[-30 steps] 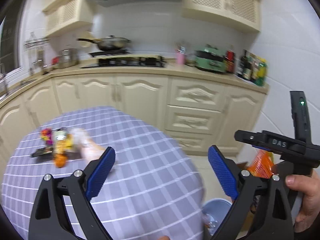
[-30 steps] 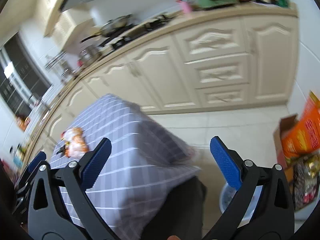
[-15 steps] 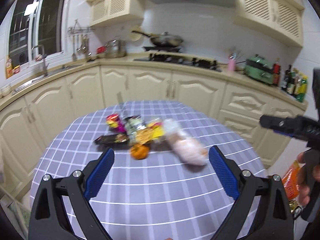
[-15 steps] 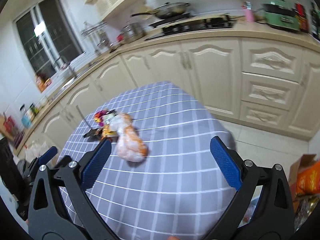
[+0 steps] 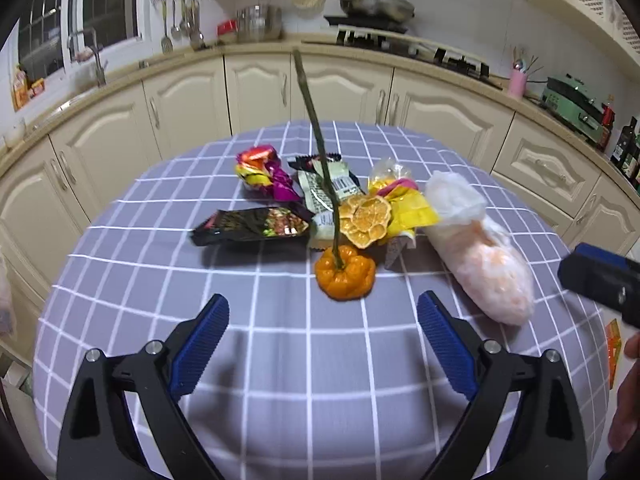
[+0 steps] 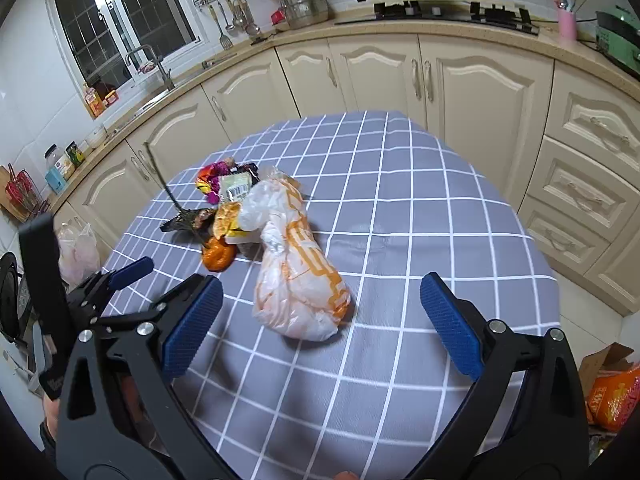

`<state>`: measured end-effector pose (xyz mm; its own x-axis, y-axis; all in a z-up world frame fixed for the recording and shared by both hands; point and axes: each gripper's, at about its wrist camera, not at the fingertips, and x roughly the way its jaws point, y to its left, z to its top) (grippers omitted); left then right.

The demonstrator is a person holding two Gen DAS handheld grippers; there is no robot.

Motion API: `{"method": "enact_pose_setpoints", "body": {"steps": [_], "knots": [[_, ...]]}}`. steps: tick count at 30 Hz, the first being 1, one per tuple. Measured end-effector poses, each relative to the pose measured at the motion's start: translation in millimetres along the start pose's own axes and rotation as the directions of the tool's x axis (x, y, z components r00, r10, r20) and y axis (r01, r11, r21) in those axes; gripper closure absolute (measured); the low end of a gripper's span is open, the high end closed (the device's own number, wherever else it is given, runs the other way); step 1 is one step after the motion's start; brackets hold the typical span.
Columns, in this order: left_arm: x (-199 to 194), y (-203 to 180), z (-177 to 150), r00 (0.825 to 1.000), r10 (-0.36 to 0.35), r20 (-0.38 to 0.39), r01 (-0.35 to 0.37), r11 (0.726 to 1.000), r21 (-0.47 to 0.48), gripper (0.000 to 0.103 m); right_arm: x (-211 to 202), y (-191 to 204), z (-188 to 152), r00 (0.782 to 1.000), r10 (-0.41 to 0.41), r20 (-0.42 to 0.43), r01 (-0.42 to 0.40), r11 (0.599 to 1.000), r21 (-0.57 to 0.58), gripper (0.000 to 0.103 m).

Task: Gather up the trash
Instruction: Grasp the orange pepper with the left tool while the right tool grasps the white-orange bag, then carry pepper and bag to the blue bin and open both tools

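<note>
Trash [image 5: 344, 216] beyond both grippers' parted jaws

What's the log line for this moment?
left gripper: open, empty, facing pumpkin | right gripper: open, empty, facing bag | wrappers on table | nothing picked yet

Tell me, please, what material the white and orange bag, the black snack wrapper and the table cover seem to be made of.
White and orange bag: thin plastic film, probably; it is half see-through, crinkled and knotted.
Black snack wrapper: glossy printed plastic or foil laminate, judging by its shine and crimped end.
Table cover: looks like woven cloth, matte, with soft folds; a coated fabric is possible.
</note>
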<state>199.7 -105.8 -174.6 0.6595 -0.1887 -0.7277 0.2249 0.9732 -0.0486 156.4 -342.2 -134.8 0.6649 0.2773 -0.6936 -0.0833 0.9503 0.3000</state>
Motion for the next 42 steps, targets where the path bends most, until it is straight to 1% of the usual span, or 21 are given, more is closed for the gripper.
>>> {"method": "enact_pose_setpoints", "body": {"steps": [2,3,5,6,7,8,9,10,11,12,13,14,20,24,28,33,37,42], "knots": [[9.5,-0.6,5.9,1.000,0.008,-0.011,-0.008,1.000,0.002,0.010,6.8,-1.3,1.7,1.000,-0.002,-0.011,0.002,1.000,-0.006,0.006],[14.7,-1.5,8.3,1.000,0.014,-0.023,-0.014,1.000,0.002,0.014,11.1,-1.4,2.9,1.000,-0.003,-0.019,0.003,1.000,-0.012,0.006],[28.5,-0.5,11.8,0.997,-0.018,-0.074,0.018,1.000,-0.011,0.037,15.7,-0.1,4.2,1.000,-0.002,-0.027,0.002,1.000,-0.023,0.006],[30.6,0.4,13.1,0.997,-0.014,-0.076,0.013,1.000,-0.016,0.043,18.0,1.3,5.2,0.999,-0.003,-0.032,0.001,0.999,-0.035,0.006],[31.2,1.2,15.0,0.997,-0.021,-0.073,0.020,1.000,-0.016,0.055,21.8,4.2,6.1,0.999,-0.004,-0.039,0.002,0.999,-0.051,0.006],[32.0,1.3,15.9,0.997,-0.031,-0.073,0.030,0.999,-0.014,0.059,25.3,6.8,7.1,0.999,-0.004,-0.045,0.001,0.998,-0.062,0.006],[32.8,1.6,16.4,0.997,-0.033,-0.072,0.032,0.999,-0.013,0.066,29.0,9.7,8.0,0.999,-0.002,-0.050,-0.001,0.997,-0.071,0.006],[33.3,1.5,17.1,0.997,-0.038,-0.071,0.037,0.999,-0.012,0.068,34.3,14.4,9.1,0.998,-0.001,-0.059,-0.004,0.996,-0.088,0.007],[32.3,1.3,16.7,0.996,-0.053,-0.068,0.053,0.999,-0.010,0.069,39.2,18.6,9.7,0.998,-0.003,-0.066,-0.004,0.994,-0.106,0.009],[31.9,0.7,17.3,0.995,-0.069,-0.066,0.069,0.998,-0.009,0.071,43.8,22.1,9.8,0.997,-0.006,-0.074,-0.003,0.992,-0.124,0.014],[29.9,1.5,16.0,0.994,-0.088,-0.063,0.087,0.996,-0.014,0.073,48.8,24.0,9.0,0.996,-0.007,-0.091,-0.006,0.991,-0.133,0.036],[27.7,3.4,14.2,0.993,-0.102,-0.060,0.100,0.995,-0.023,0.073,53.0,23.5,7.9,0.994,0.004,-0.112,-0.018,0.992,-0.126,0.061],[2.0,16.6,-0.7,0.994,-0.109,-0.005,0.109,0.992,-0.056,0.074,32.4,21.4,-6.6,0.997,0.022,-0.073,-0.030,0.994,-0.106,0.063],[-18.0,16.5,-11.6,0.993,-0.111,0.029,0.112,0.992,-0.059,0.074,2.7,14.6,-14.0,0.999,0.032,-0.016,-0.033,0.997,-0.065,0.063],[-44.9,8.4,-21.1,0.990,-0.118,0.074,0.122,0.991,-0.049,0.074,-30.5,13.3,-17.9,0.999,0.034,0.036,-0.032,0.998,-0.051,0.063],[-81.4,-1.0,-31.4,0.981,-0.143,0.132,0.146,0.989,-0.017,0.074,-73.2,10.0,-25.4,0.994,0.032,0.106,-0.028,0.999,-0.034,0.063],[-110.8,-19.7,-31.4,0.968,-0.175,0.182,0.171,0.985,0.035,0.074,-102.6,-2.7,-31.2,0.988,0.019,0.156,-0.018,1.000,-0.003,0.063],[-134.0,-42.2,-28.6,0.950,-0.218,0.223,0.203,0.975,0.087,0.074,-136.5,-23.0,-35.0,0.978,-0.016,0.210,0.010,0.999,0.030,0.063]]}}
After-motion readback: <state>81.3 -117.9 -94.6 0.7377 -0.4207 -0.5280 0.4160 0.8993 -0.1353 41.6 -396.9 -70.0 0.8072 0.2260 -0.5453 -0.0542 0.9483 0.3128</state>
